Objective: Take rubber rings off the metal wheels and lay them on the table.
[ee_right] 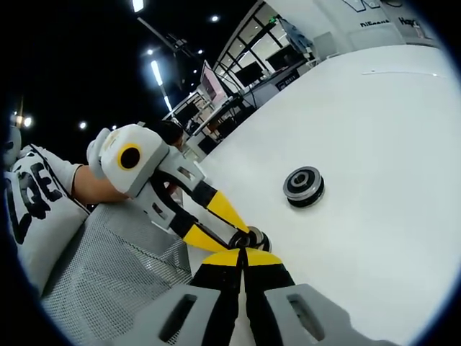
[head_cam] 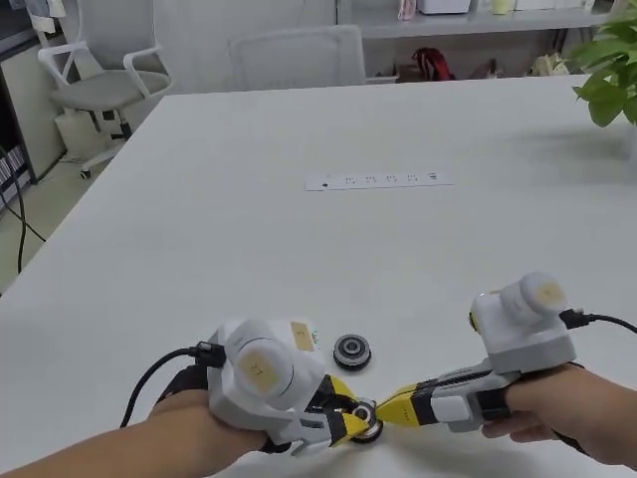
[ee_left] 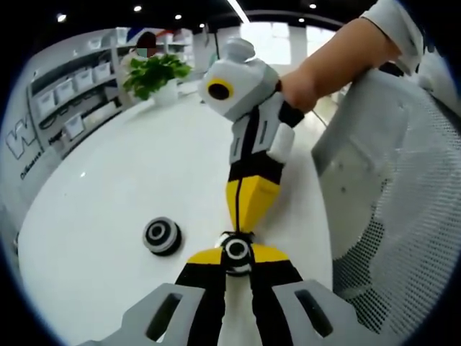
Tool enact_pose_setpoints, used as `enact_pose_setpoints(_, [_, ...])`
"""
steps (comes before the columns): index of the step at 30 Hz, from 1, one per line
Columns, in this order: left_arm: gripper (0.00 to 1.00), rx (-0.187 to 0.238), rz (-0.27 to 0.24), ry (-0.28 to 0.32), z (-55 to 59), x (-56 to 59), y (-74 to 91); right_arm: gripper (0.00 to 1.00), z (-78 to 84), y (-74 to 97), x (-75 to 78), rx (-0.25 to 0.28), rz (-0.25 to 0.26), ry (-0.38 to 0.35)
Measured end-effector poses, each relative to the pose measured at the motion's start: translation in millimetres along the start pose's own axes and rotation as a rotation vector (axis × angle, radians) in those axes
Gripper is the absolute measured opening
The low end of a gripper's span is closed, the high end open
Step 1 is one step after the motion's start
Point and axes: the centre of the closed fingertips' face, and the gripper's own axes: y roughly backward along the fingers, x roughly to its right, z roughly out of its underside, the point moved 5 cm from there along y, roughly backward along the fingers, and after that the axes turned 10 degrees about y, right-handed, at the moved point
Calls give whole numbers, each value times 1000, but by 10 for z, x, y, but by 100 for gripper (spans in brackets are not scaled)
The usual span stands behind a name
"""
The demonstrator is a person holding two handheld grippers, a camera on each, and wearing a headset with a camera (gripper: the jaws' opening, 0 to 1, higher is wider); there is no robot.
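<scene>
My left gripper [head_cam: 356, 418] [ee_left: 237, 258] is at the near table edge, shut on a small metal wheel [head_cam: 367, 426] [ee_left: 236, 250] [ee_right: 255, 237] that carries a black rubber ring. From the right, my right gripper [head_cam: 384, 411] [ee_right: 245, 252] [ee_left: 242, 229] meets it tip to tip, its yellow jaws closed on the ring at the wheel's rim. A second wheel [head_cam: 352, 350] [ee_left: 161, 235] [ee_right: 303, 186], with its dark ring still on, lies flat on the white table [head_cam: 299, 249] just beyond the left gripper.
A white power strip [head_cam: 378, 180] lies mid-table, far ahead. A potted plant [head_cam: 609, 70] [ee_left: 154, 72] stands at the far right corner. Office chairs [head_cam: 105, 85] sit beyond the far edge, and a grey mesh chair [ee_left: 389, 216] is close behind me.
</scene>
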Motion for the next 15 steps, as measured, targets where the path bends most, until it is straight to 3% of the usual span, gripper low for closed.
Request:
enact_pose_setpoints(8, [12, 2, 1, -2, -3, 7, -4, 0, -31, -34, -57, 13, -38, 13])
enact_pose_setpoints(9, [12, 3, 1, -3, -5, 11, -10, 0, -84, -60, -138, 48, -95, 13])
enact_pose_setpoints(10, [12, 4, -1, -4, -9, 13, -12, 0, -121, -88, -208, 63, -116, -6])
enact_pose_setpoints(11, [12, 4, 0, -5, -11, 14, -9, 0, -103, -79, -127, 30, -69, 65])
enact_pose_setpoints(12, [12, 7, 1, 0, -10, 12, -9, 0, -102, -74, -144, 31, -84, 31])
enact_pose_setpoints(15, [12, 9, 2, 1, -10, 14, -9, 0, -34, -31, -83, 28, -62, 28])
